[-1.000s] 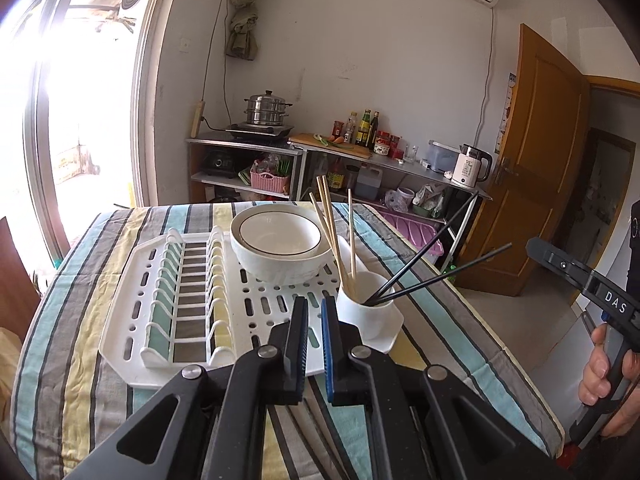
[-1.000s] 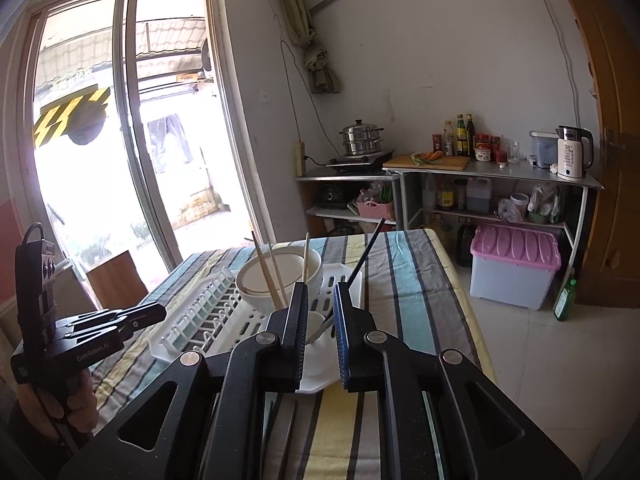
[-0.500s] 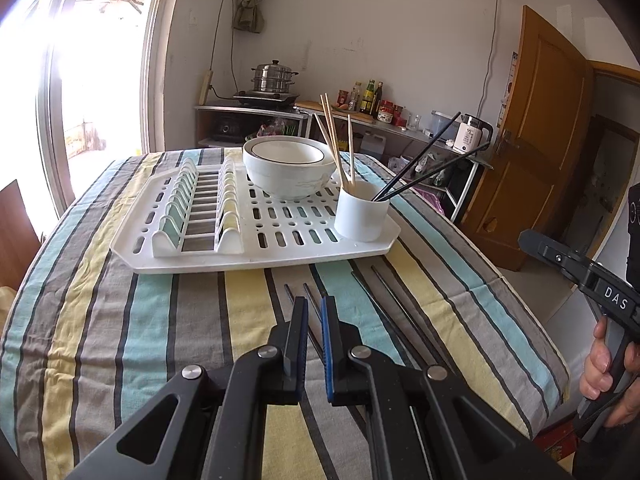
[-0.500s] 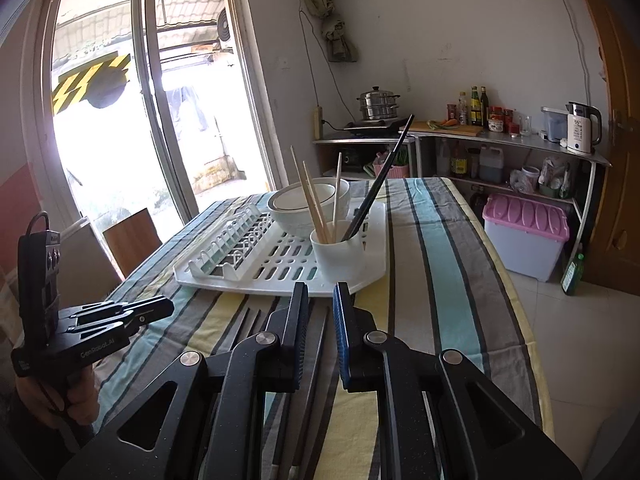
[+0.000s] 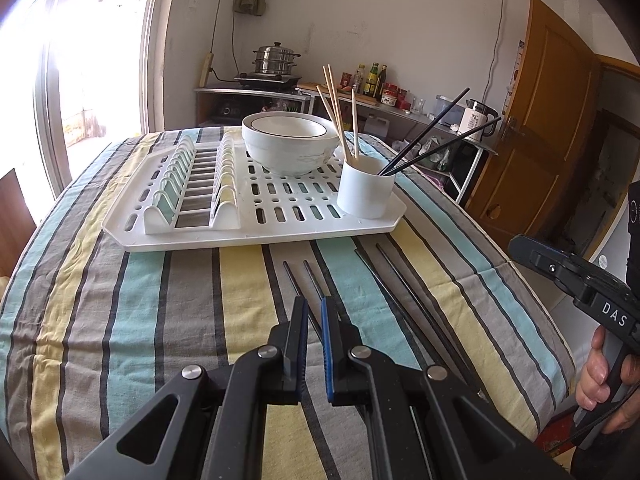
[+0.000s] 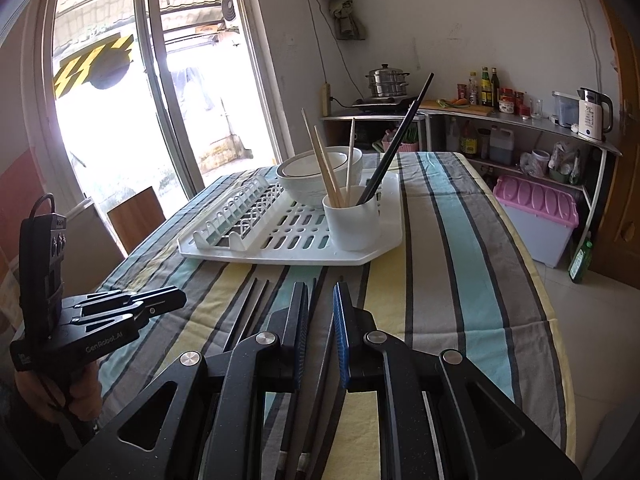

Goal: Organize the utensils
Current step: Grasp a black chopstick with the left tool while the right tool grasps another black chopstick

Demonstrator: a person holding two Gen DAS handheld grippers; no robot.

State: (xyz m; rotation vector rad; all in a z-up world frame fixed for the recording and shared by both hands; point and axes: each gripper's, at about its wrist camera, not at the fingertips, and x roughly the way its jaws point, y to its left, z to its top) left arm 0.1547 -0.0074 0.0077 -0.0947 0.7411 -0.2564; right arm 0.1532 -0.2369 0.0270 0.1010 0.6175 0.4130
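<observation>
A white cup (image 5: 366, 194) (image 6: 352, 220) stands on the near right corner of a white drying rack (image 5: 280, 216) (image 6: 288, 248). It holds wooden and black chopsticks. Two pairs of black chopsticks lie on the striped tablecloth in front of the rack. My left gripper (image 5: 314, 302) (image 6: 180, 300) hovers over the left pair (image 5: 298, 276), shut and empty. My right gripper (image 6: 320, 286) (image 5: 516, 246) hangs over the right pair (image 5: 384, 272), which runs beneath its fingers. Its jaws stand a narrow gap apart with nothing between them.
A white bowl (image 5: 290, 146) (image 6: 316, 176) sits at the back of the rack, with plate slots (image 5: 192, 184) on its left. The table edge drops off at the right. A person's hand (image 5: 600, 376) holds the right gripper. Shelves, a pink-lidded bin (image 6: 536, 216) and a door stand behind.
Both grippers came down and back toward the near table edge. The rack and cup now lie farther ahead, and the black chopsticks on the cloth have come into view.
</observation>
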